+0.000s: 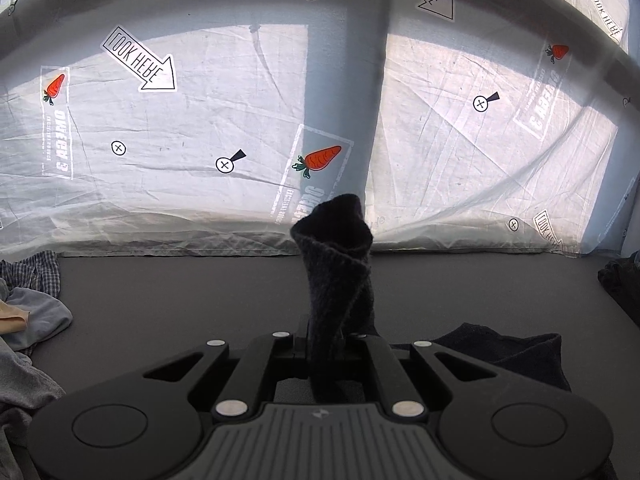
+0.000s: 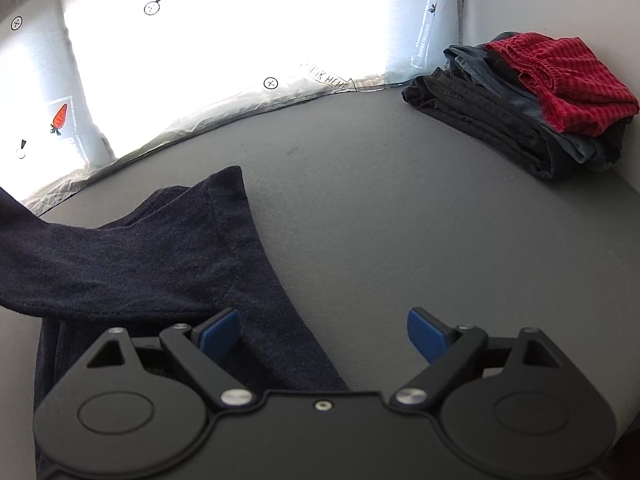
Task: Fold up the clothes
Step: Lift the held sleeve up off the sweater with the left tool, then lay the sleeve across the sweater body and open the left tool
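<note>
Mid-fold — left gripper (image 1: 334, 354) clamped on the dark garment (image 1: 336, 276), right gripper (image 2: 324, 334) spread (empty) — next, lay the lifted part across ahead.

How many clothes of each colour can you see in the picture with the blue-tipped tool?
red checked garment: 1
blue-grey garment: 1
black garment: 1
navy garment: 1
Total: 4, counting each colour in the corner pile as one piece, since its folds hide any more.

Recording booth: marker-printed backdrop (image 1: 160, 128), grey table (image 2: 380, 208)
</note>
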`<move>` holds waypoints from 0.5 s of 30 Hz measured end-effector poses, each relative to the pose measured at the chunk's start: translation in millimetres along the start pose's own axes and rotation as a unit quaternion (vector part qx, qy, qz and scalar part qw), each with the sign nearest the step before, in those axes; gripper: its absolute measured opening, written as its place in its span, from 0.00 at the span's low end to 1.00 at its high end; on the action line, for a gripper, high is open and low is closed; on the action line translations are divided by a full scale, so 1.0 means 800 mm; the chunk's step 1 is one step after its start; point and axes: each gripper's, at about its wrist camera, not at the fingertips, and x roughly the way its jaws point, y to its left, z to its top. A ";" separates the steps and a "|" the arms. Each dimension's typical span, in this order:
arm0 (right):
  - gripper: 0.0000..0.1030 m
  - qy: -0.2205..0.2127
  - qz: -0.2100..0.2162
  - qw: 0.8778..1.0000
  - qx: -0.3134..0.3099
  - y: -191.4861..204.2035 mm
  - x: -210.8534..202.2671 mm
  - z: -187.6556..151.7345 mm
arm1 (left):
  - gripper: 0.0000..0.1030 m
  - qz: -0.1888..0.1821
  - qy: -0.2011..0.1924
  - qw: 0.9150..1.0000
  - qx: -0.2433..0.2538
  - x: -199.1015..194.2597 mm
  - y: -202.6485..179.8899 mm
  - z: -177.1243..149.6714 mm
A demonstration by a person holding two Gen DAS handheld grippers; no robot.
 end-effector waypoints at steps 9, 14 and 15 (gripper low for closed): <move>0.89 0.014 -0.018 0.999 0.025 0.031 0.008 -0.011 | 0.07 0.028 0.021 0.998 -0.049 0.013 0.079 -0.056; 0.89 0.023 -0.034 0.999 0.025 0.033 0.007 -0.017 | 0.07 0.056 0.039 0.993 -0.098 0.020 0.122 -0.083; 0.89 0.025 -0.036 0.999 0.026 0.033 0.006 -0.019 | 0.07 0.062 0.041 0.991 -0.108 0.022 0.130 -0.086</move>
